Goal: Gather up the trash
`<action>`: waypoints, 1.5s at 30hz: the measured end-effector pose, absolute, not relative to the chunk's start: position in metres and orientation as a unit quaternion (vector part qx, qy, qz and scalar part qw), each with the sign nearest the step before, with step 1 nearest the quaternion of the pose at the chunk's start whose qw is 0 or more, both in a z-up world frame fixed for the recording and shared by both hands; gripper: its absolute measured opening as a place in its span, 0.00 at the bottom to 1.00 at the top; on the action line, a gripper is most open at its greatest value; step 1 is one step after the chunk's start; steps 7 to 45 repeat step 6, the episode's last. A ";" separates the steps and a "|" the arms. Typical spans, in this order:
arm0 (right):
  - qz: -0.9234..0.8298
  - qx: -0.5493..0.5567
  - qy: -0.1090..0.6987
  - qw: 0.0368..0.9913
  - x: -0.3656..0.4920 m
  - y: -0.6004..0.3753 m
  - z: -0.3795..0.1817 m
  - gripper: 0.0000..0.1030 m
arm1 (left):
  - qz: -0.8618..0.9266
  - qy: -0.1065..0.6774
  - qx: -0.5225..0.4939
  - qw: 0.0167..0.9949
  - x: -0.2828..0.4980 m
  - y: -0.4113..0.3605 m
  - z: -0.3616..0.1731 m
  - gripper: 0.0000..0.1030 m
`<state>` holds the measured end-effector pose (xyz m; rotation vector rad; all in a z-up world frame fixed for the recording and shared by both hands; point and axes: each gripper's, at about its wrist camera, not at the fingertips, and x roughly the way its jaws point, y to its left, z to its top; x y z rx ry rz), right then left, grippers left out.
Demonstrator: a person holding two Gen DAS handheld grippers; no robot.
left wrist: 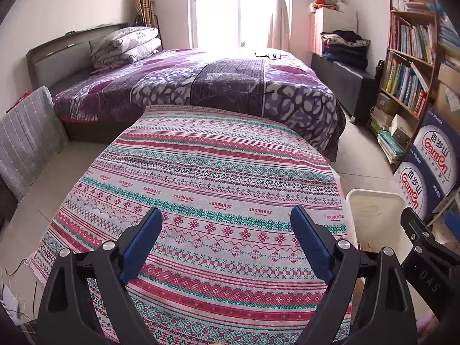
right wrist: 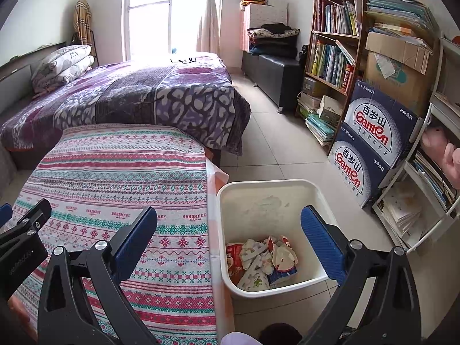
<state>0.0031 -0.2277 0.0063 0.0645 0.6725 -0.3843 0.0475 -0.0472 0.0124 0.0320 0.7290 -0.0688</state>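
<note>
A white plastic bin (right wrist: 290, 187) stands on the floor right of the table, with crumpled wrappers and paper scraps (right wrist: 264, 261) lying in its bottom. My right gripper (right wrist: 230, 233) hangs open above the bin's near left part, nothing between its blue pads. The left wrist view shows my left gripper (left wrist: 225, 234) open over the patterned tablecloth (left wrist: 207, 172), also holding nothing. The bin's rim (left wrist: 373, 195) appears at the right of that view, beside the other gripper's black body (left wrist: 425, 250). No loose trash shows on the cloth.
A bed with a purple blanket (right wrist: 143, 95) lies just beyond the table. A bookshelf (right wrist: 336, 46), stacked water cartons (right wrist: 371, 146) and a white rack (right wrist: 425, 189) line the right wall. Tiled floor (right wrist: 273, 132) runs between bed and shelves. A grey chair back (left wrist: 26, 141) stands at left.
</note>
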 end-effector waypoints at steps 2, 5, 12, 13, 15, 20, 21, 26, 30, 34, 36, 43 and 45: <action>-0.188 0.031 0.327 0.926 0.003 -0.227 0.006 0.93 | -0.034 0.357 0.012 0.933 0.048 -0.046 0.013 0.90; -0.186 0.029 0.328 0.926 0.003 -0.228 0.006 0.93 | -0.033 0.356 0.010 0.934 0.048 -0.046 0.014 0.91; -0.187 0.029 0.328 0.926 0.003 -0.228 0.006 0.93 | -0.032 0.357 0.010 0.934 0.048 -0.046 0.014 0.91; -0.187 0.029 0.328 0.926 0.003 -0.228 0.006 0.93 | -0.032 0.357 0.010 0.934 0.048 -0.046 0.014 0.91; -0.187 0.029 0.328 0.926 0.003 -0.228 0.006 0.93 | -0.032 0.357 0.010 0.934 0.048 -0.046 0.014 0.91; -0.187 0.029 0.328 0.926 0.003 -0.228 0.006 0.93 | -0.032 0.357 0.010 0.934 0.048 -0.046 0.014 0.91; -0.187 0.029 0.328 0.926 0.003 -0.228 0.006 0.93 | -0.032 0.357 0.010 0.934 0.048 -0.046 0.014 0.91; -0.187 0.029 0.328 0.926 0.003 -0.228 0.006 0.93 | -0.032 0.357 0.010 0.934 0.048 -0.046 0.014 0.91; -0.187 0.029 0.328 0.926 0.003 -0.228 0.006 0.93 | -0.032 0.357 0.010 0.934 0.048 -0.046 0.014 0.91; -0.187 0.029 0.328 0.926 0.003 -0.228 0.006 0.93 | -0.032 0.357 0.010 0.934 0.048 -0.046 0.014 0.91; -0.187 0.029 0.328 0.926 0.003 -0.228 0.006 0.93 | -0.032 0.357 0.010 0.934 0.048 -0.046 0.014 0.91; -0.187 0.029 0.328 0.926 0.003 -0.228 0.006 0.93 | -0.032 0.357 0.010 0.934 0.048 -0.046 0.014 0.91; -0.187 0.029 0.328 0.926 0.003 -0.228 0.006 0.93 | -0.032 0.357 0.010 0.934 0.048 -0.046 0.014 0.91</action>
